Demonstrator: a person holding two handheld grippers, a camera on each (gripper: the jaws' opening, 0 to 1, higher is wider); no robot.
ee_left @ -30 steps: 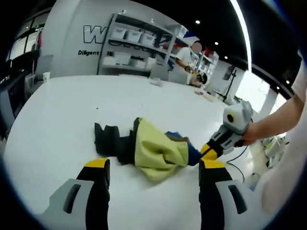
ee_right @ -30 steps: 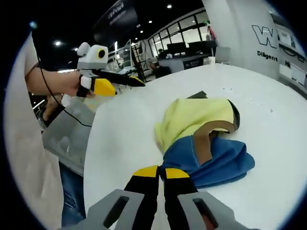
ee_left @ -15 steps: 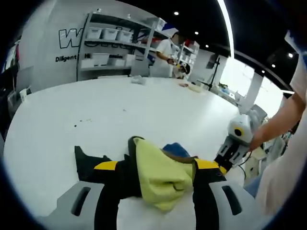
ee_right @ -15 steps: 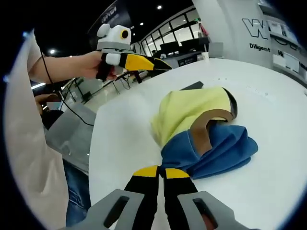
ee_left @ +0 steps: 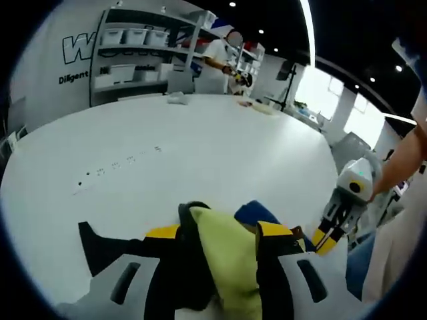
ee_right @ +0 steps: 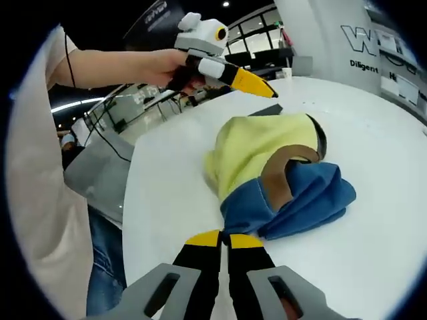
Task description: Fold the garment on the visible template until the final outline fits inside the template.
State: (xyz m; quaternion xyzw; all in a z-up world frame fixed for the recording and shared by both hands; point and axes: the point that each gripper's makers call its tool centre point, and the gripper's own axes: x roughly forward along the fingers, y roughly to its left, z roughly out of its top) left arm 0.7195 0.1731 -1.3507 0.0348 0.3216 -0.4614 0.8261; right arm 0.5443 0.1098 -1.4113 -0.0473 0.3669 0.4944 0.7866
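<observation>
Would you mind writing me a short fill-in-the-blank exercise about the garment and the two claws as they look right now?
1. The garment lying on the white table is part yellow and part ____.
2. In the right gripper view, the right claw has its jaws ____ on the garment's blue edge.
3. In the left gripper view, the left claw has its jaws ____, one on each side of the yellow fabric.
4. The tips of both claws are coloured ____.

Missing words: blue; shut; open; yellow
</observation>
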